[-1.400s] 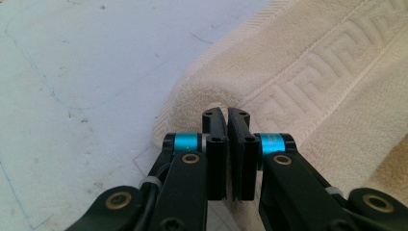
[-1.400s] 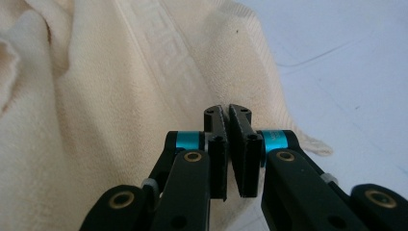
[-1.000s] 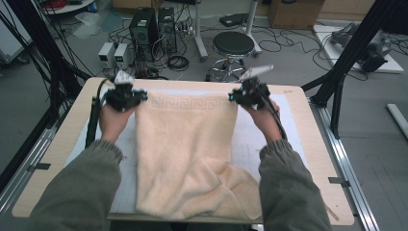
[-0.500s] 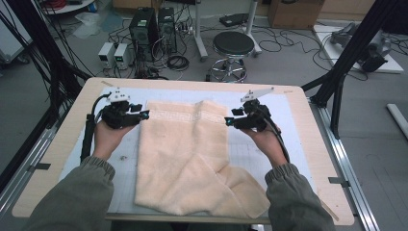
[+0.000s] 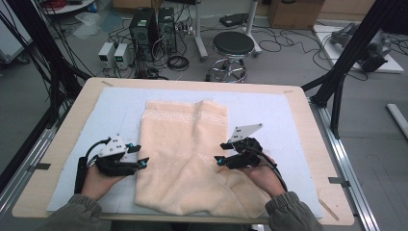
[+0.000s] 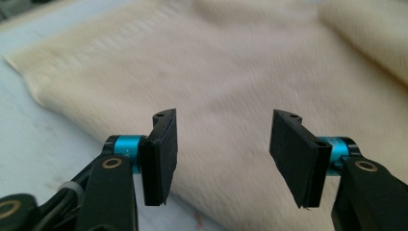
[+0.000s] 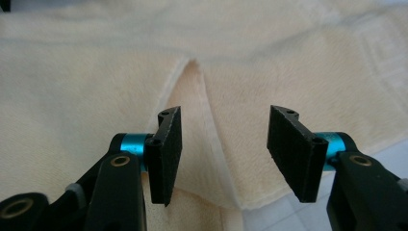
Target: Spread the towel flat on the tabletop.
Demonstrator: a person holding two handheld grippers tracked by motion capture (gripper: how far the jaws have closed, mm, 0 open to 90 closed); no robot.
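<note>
1. The left gripper [image 5: 142,162] sat at the lower left of the high view, jaws spread and empty, at the left edge of the cream towel [image 5: 185,144].
2. The towel lay mid-frame on a pale blue mat [image 5: 96,120], bare mat open on both sides; its woven band was unreadable.
3. The right gripper [image 5: 220,154], lower right of centre, was spread wide above a folded towel edge, holding nothing.

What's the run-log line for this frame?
scene: towel flat on mat | left gripper: open, at towel's left edge | right gripper: open, over fold
</note>
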